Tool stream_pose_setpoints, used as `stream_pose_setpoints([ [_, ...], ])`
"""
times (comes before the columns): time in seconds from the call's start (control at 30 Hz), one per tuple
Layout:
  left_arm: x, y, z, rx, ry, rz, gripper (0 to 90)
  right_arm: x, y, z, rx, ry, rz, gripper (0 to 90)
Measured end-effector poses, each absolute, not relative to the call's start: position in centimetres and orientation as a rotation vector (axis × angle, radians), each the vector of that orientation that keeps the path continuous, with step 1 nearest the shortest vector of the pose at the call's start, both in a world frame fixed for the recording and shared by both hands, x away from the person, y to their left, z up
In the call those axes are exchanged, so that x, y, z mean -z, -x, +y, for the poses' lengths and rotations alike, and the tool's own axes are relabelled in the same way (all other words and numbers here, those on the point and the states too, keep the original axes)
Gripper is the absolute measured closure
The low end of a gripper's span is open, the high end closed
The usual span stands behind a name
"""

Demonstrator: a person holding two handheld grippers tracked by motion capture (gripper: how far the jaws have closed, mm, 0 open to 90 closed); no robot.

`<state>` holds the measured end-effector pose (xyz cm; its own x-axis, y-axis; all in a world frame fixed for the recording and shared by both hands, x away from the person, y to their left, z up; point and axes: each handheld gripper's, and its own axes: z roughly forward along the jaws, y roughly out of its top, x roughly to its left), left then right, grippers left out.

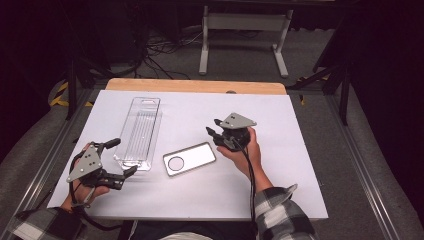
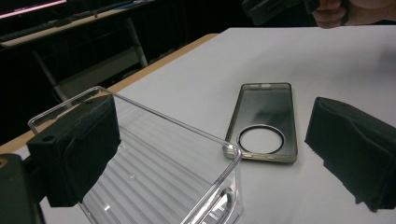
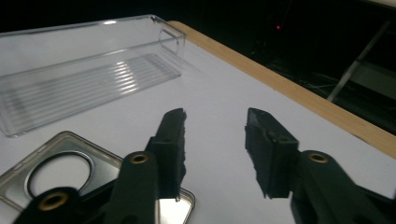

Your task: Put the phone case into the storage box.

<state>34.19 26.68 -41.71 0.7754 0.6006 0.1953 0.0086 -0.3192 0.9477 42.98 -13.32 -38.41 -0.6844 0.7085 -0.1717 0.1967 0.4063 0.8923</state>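
Note:
A long clear plastic tray (image 1: 140, 130) lies lengthwise on the left half of the white table (image 1: 280, 170). To its right lies a see-through phone case (image 1: 190, 159) with a ring in its back. My left gripper (image 1: 123, 156) stands open at the tray's near end. In the left gripper view one pad (image 2: 74, 149) is by the tray (image 2: 159, 158) wall, the other pad (image 2: 355, 154) stands well off, and the case (image 2: 264, 121) lies beyond. My right gripper (image 1: 214, 127) hovers just right of the case, jaws apart with nothing between them (image 3: 215, 119). Below its left jaw shows the case (image 3: 84, 144), with the tray (image 3: 70, 79) farther off.
The table's far edge is a bare wooden strip (image 1: 195, 86). Behind it on the floor stands a white metal frame (image 1: 245, 30) with cables beside it. Metal rails run along both sides of the table. Bare white surface spreads over the right half.

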Motion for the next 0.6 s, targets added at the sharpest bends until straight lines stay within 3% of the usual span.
stream_pose_setpoints([
  [0.2,41.9,-34.2,26.6,-0.641,-1.829,0.469,3.8,40.2,-45.4,-12.2,-1.168,-0.815,2.237,88.7],
  [0.6,42.1,-34.1,27.1,-0.655,-1.831,0.474,3.8,44.0,-47.4,-10.0,-1.037,-0.825,2.403,90.0],
])
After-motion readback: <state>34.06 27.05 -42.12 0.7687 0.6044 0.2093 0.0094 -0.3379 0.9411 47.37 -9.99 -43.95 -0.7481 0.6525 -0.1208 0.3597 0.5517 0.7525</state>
